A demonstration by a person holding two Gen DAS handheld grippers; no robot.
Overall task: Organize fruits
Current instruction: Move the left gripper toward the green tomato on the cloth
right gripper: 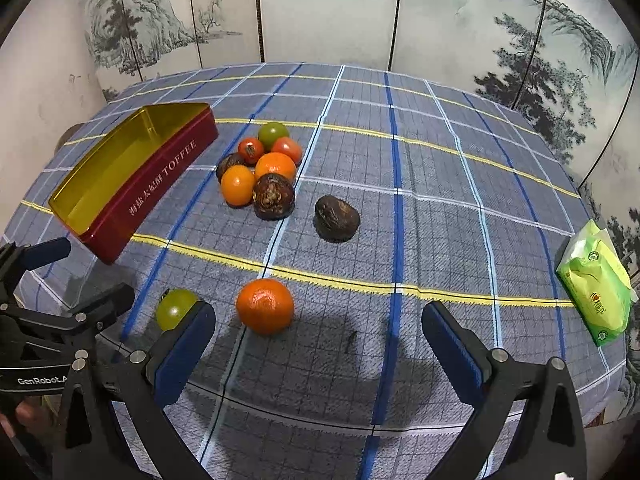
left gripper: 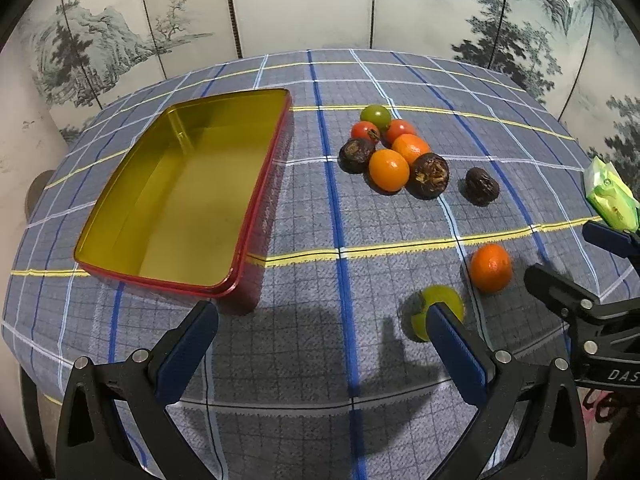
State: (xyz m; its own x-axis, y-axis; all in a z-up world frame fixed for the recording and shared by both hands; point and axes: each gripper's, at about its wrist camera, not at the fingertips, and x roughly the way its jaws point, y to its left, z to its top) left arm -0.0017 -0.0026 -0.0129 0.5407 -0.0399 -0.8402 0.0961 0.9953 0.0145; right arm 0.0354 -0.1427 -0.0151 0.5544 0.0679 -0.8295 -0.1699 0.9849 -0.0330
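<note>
Currently both my grippers, left gripper and right gripper, gape wide above the tablecloth, holding nothing; tin empty.

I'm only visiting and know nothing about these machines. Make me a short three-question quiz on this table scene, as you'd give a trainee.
1. True or false: the red tin already holds fruit.
2. How many dark brown fruits lie on the tablecloth?
3. Which fruit lies nearest the left gripper: (a) green fruit, (b) lone orange, (c) lone brown fruit?

Key:
1. False, it is empty.
2. Three: two in the cluster, one apart.
3. (a)
</note>
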